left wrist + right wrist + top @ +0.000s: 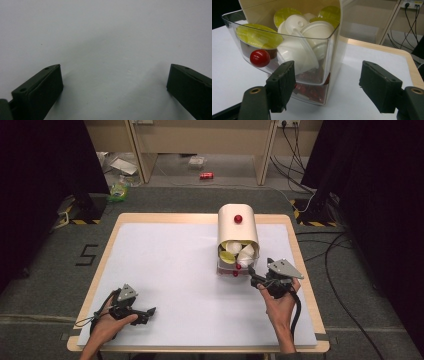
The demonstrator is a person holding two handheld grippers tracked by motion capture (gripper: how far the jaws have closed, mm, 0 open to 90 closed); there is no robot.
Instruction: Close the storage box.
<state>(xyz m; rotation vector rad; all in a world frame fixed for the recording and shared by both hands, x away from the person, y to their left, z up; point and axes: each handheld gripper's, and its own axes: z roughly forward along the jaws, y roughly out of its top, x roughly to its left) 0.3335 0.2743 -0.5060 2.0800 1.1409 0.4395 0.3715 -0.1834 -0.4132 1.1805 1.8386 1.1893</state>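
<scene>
On the white table [165,270] stands a cream capsule dispenser [238,225], toward the far right part of the surface; its clear drawer [325,47] is pulled out toward the person and heaped with coffee capsules [312,32], white-bodied, some showing yellow-green foil lids; a red knob [260,58] sits on the drawer's front wall, and another red knob [238,219] on the dispenser's rounded top.

The right gripper [253,276] is held low over the table just in front of the drawer, pointing left and away toward it; the right hand [280,304] comes in from the bottom edge, forearm nearly straight up the high view, fingers wrapped round the handle; its jaws stand partly apart with nothing between them (in the right gripper view one jaw lies before the drawer's lower front, just under the knob, the other off to the side over bare table); whether that jaw touches the plastic I cannot tell.

The left gripper [150,312] lies low at the near left of the table, well apart from the dispenser, pointing to the right across the surface; the left hand [107,322] grips it from behind, wrist angled in from the bottom left; its jaws are spread wide over plain white table, empty.
</scene>
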